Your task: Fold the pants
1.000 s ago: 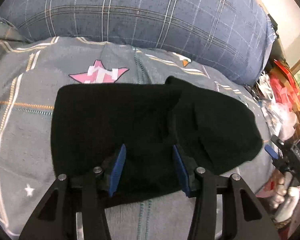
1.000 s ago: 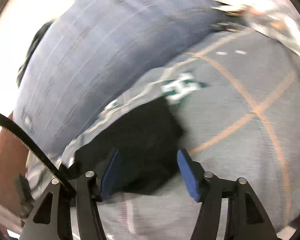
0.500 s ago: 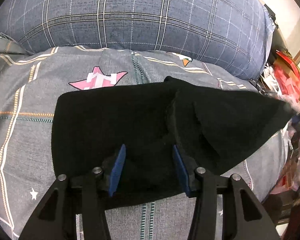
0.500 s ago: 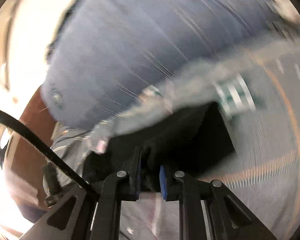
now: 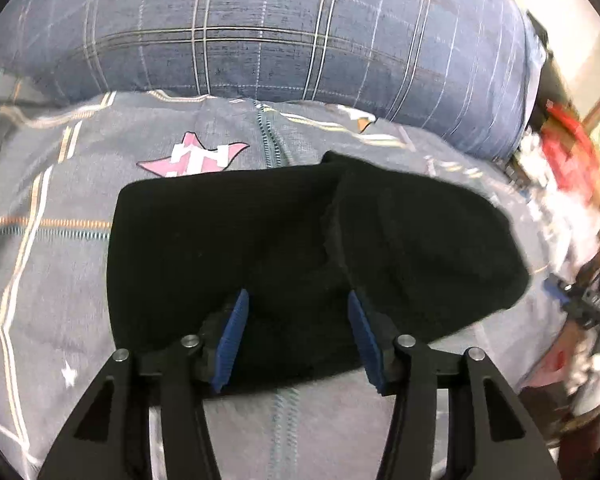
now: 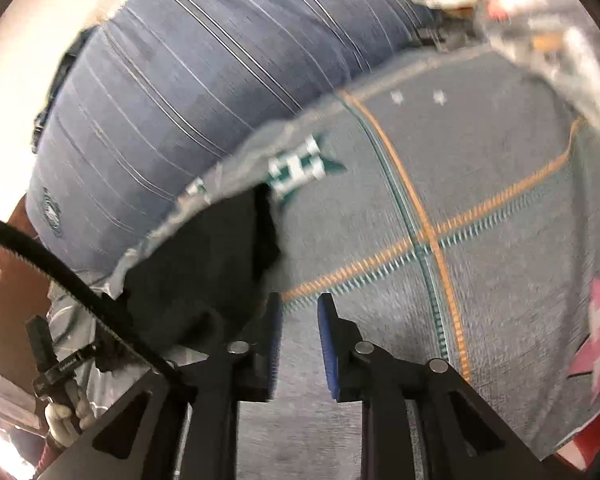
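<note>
Half a second back my right claw (image 6: 298, 320) was pinched on the right-hand edge of the black pants (image 5: 284, 256) and that edge was stretched out toward 3 o'clock; its jaws have just been opening, and bare bedspread (image 6: 480, 264) shows in the narrow gap between its blue pads (image 6: 327, 344), so it grips nothing. In my right view the pants lie just beyond the left pad at about 10 o'clock, bunched into a dark heap, and I cannot tell whether that pad brushes the cloth. My left claw (image 5: 296, 316) has scarcely shifted: it sits over the near hem of the pants with its jaws parted, the fabric lying flat between the blue pads (image 5: 232, 340) without being pinched, so it too is released. From that left view the pants spread across the middle of the grey bedspread, folded once, with a ridge running from 12 o'clock down toward the right pad and the right lobe sagging toward 3 o'clock. Beyond them, at 11 o'clock, a pink star patch (image 5: 192, 156) shows on the bedspread. Farthest off, a big blue plaid pillow (image 5: 284, 28) fills the top of the view, and at 3 o'clock there is blurred red and white clutter (image 5: 568, 168).
</note>
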